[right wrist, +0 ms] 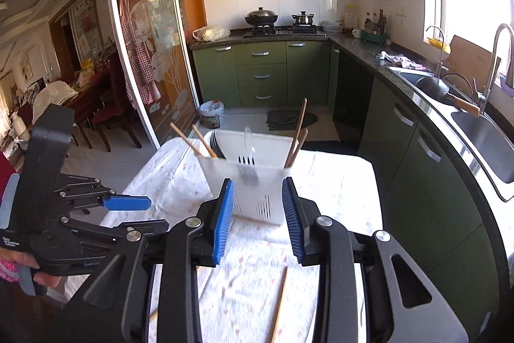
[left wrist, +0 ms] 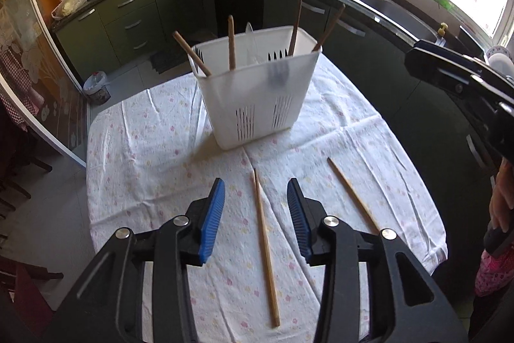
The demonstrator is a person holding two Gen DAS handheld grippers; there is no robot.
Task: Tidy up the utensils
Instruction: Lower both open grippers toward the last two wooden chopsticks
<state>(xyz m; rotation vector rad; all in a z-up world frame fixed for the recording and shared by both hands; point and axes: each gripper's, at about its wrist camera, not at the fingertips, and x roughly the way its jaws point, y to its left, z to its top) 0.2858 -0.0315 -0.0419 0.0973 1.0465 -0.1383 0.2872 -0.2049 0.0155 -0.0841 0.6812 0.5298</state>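
Note:
A white slotted utensil holder [left wrist: 257, 105] stands on the flowered tablecloth [left wrist: 144, 156], with several chopsticks and a dark fork [left wrist: 278, 74] upright in it. Two loose chopsticks lie flat nearer me. One chopstick [left wrist: 265, 246] runs between the blue pads of my left gripper [left wrist: 256, 184], which hangs open above the cloth without touching it. The other chopstick [left wrist: 353, 196] lies to its right. In the right wrist view my right gripper [right wrist: 258, 182] is open and empty, in line with the holder [right wrist: 257, 208], and a chopstick [right wrist: 279, 304] lies below it. The left gripper [right wrist: 154, 214] shows at the left there.
The table edge [left wrist: 440, 246] drops off on the right, close to dark green cabinets [right wrist: 433, 182] and a sink [right wrist: 482, 130]. A bin [left wrist: 96, 85] stands on the floor by the glass sliding door [right wrist: 151, 53]. A person's hand [left wrist: 501, 201] holds the right tool.

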